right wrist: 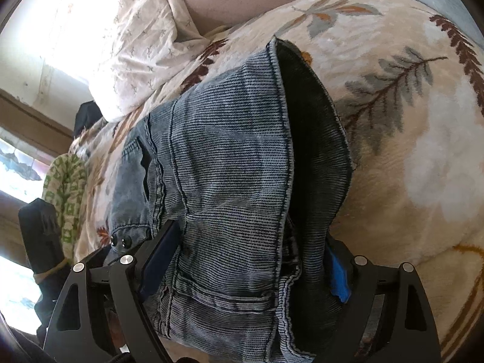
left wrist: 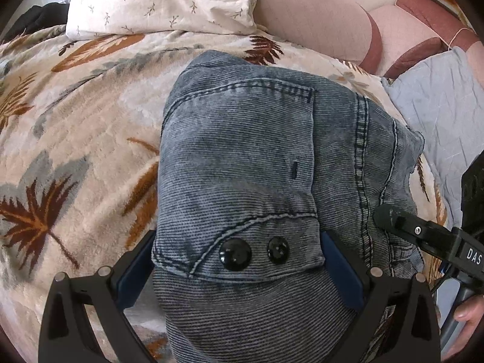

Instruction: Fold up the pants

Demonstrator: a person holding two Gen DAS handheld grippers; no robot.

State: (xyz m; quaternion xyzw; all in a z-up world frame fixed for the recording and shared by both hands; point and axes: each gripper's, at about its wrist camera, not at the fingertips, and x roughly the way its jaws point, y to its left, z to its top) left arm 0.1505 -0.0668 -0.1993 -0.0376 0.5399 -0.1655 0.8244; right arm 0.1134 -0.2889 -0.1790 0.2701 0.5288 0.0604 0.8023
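The blue-grey ribbed denim pants (left wrist: 242,139) lie folded into a thick bundle on the leaf-patterned blanket (left wrist: 78,139). Two black snaps (left wrist: 251,252) show on the near flap. My left gripper (left wrist: 239,242) straddles the near end of the bundle, its blue pads (left wrist: 136,269) against both sides of the cloth. In the right wrist view the pants (right wrist: 230,157) run away from my right gripper (right wrist: 252,233), whose pads (right wrist: 158,260) press the bundle's right-hand end from both sides. A dark inner layer (right wrist: 314,139) shows along the bundle's right edge. One right finger (left wrist: 393,217) rests on the side seam.
A white sprigged pillow (left wrist: 160,0) and a pink cushion (left wrist: 308,12) lie at the head of the bed. A light blue cloth (left wrist: 432,99) sits to the right. A green patterned cloth (right wrist: 65,187) hangs at the bed's left edge. A hand (left wrist: 472,314) shows at the lower right.
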